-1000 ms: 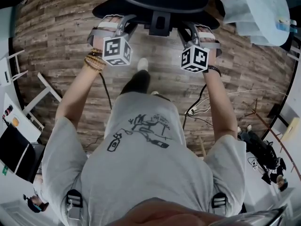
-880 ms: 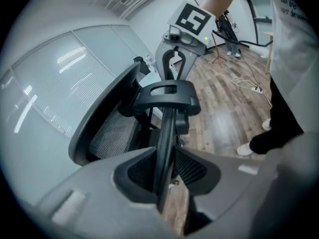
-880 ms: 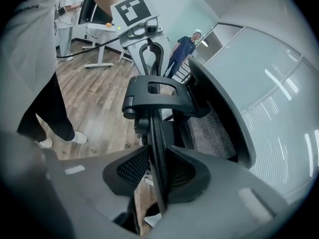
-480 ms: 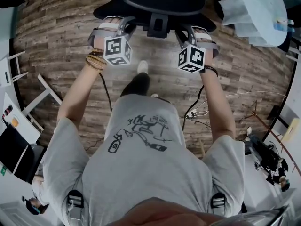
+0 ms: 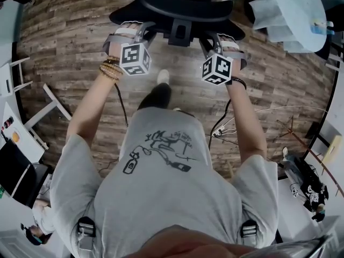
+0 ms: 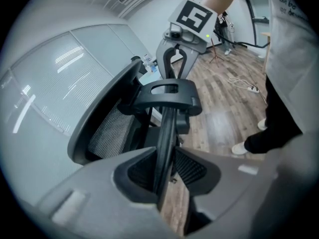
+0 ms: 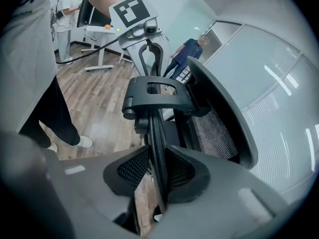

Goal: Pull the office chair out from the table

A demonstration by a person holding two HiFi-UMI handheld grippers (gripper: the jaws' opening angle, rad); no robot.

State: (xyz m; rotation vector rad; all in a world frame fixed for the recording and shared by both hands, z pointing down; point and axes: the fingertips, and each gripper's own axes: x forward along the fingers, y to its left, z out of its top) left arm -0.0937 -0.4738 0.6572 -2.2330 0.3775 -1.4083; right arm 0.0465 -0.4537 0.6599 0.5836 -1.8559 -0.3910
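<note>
The black office chair (image 5: 183, 4) stands at the top of the head view with its mesh back toward me. My left gripper (image 5: 141, 31) is shut on the back's thin rim (image 6: 164, 143), left of the centre bracket (image 5: 180, 30). On the other side of that bracket my right gripper (image 5: 210, 37) is shut on the same rim (image 7: 158, 148). Each gripper view shows the rim pinched between ribbed pads, with the other gripper across the bracket: the right gripper (image 6: 172, 76) and the left gripper (image 7: 150, 66). The pale table (image 5: 301, 9) lies at the top right.
The wood floor (image 5: 70, 42) surrounds the chair. Cables and a power strip (image 5: 226, 127) lie right of my legs. White desk legs (image 5: 51, 105) stand at the left. A bottle (image 5: 322, 26) sits on the table. Two other people (image 7: 187, 51) stand farther off.
Both grippers and the chair back have shifted a little over the floor. In the head view the right gripper has drifted slightly left. Both grips are unchanged.
</note>
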